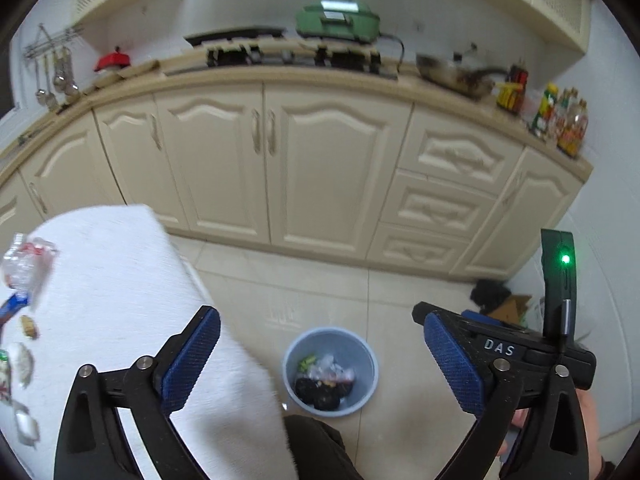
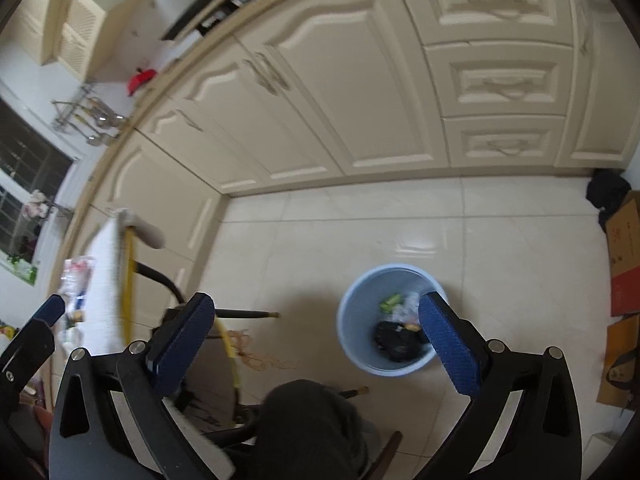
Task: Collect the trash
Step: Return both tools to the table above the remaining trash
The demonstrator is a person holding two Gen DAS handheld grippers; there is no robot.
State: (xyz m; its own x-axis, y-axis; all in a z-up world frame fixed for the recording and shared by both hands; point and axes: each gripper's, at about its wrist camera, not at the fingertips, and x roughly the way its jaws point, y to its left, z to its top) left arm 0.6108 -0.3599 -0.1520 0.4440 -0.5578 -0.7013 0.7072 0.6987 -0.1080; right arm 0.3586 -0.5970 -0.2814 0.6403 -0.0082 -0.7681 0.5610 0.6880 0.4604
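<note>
Fingers [image 1: 192, 360] of both grippers spread wide, empty; pale blue bin [image 2: 352, 312] holds crumpled wrappers, black lumps.

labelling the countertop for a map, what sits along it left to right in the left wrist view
hanging metal utensils → red pot lid → black stove burners with the green appliance behind → metal frying pan → row of bottles and jars
</note>
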